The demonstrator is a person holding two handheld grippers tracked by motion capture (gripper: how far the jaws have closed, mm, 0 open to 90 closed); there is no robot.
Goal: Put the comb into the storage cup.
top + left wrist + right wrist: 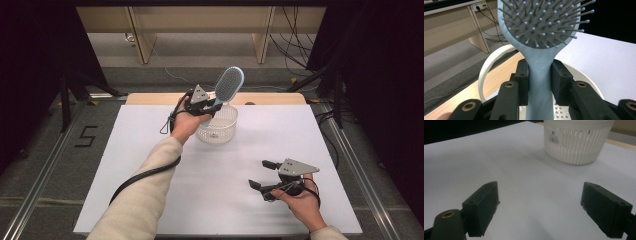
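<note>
We see left gripper clenched on hairbrush handle: light, stiff, slick plastic (head at 1 o'clock); right gripper released.

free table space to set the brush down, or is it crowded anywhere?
Plenty. The white table is bare left of the basket, right of it to the far edge, and across the middle between basket and right claw. Only crowded spot: the basket, where the left claw holds the hairbrush above it.
</note>
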